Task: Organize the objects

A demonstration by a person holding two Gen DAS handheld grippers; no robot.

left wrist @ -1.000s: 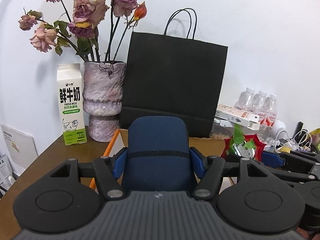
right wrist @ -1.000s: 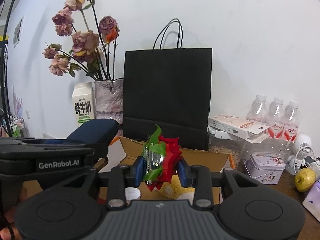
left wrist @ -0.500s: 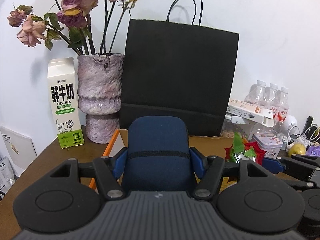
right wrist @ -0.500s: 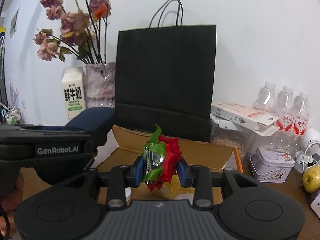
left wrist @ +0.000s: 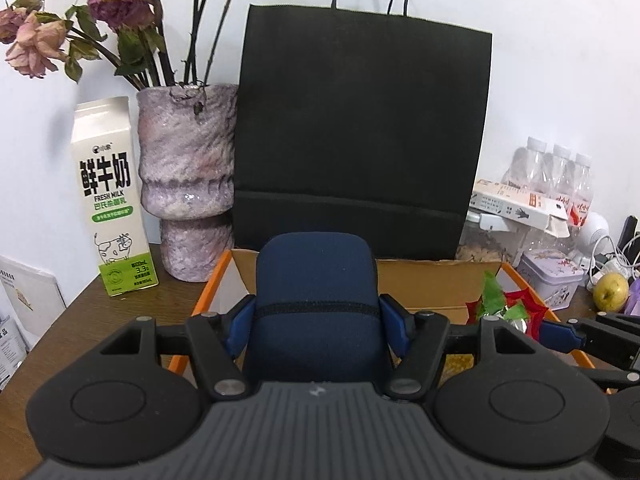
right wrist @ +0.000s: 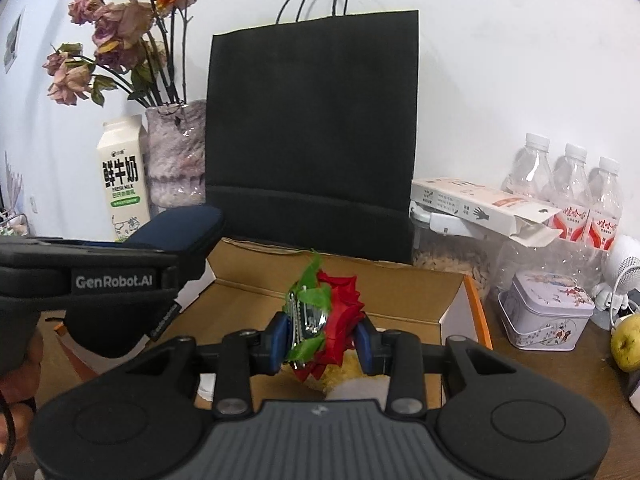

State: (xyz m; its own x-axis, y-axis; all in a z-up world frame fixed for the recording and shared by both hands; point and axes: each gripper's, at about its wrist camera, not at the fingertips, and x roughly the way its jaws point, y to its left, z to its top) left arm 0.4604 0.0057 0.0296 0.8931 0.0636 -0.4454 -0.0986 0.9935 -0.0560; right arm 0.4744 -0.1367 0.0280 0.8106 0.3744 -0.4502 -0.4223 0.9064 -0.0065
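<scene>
Left gripper (left wrist: 318, 316) was clamped on a dark blue pouch (left wrist: 316, 280), held above the near left part of the open cardboard box (right wrist: 340, 300). Right gripper (right wrist: 322, 336) was clamped on a red artificial rose (right wrist: 338, 312) with green leaves and foil, above the box middle. Judgement: both loads should come down inside the box walls, each in its own spot, the two grippers kept apart, jaws opened only once the load rests. Counted on the tabletop (left wrist: 120, 312): one black paper bag (left wrist: 360, 128), one vase (left wrist: 186, 176), one milk carton (left wrist: 110, 196), three water bottles (right wrist: 568, 184), one tin (right wrist: 544, 312), one yellow-green fruit (left wrist: 610, 291).
</scene>
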